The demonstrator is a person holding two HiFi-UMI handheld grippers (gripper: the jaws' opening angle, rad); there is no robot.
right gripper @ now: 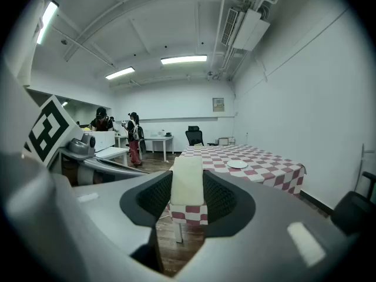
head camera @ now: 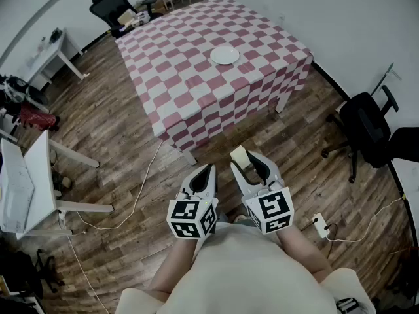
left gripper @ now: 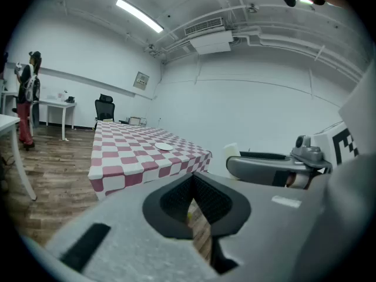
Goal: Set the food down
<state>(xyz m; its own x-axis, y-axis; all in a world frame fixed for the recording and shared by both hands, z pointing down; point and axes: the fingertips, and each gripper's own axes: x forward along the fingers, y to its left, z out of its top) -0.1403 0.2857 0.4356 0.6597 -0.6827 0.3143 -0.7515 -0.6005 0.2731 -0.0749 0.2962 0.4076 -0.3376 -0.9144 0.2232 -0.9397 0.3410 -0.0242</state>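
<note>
A pale yellow block of food (head camera: 239,156) sits between the jaws of my right gripper (head camera: 249,165), which is shut on it and held low over the wooden floor, short of the table. In the right gripper view the food (right gripper: 187,181) fills the gap between the pads (right gripper: 218,198). Beside it, my left gripper (head camera: 208,172) is shut and holds nothing; its jaws meet in the left gripper view (left gripper: 192,201). Ahead stands a table with a red-and-white checked cloth (head camera: 196,90), and a small white plate (head camera: 224,55) lies on it.
A black office chair (head camera: 366,126) stands at the right and another (head camera: 108,2) behind the table. A white desk (head camera: 29,182) is at the left. A cable (head camera: 134,201) and a power strip (head camera: 319,224) lie on the floor. People (right gripper: 134,137) stand far back.
</note>
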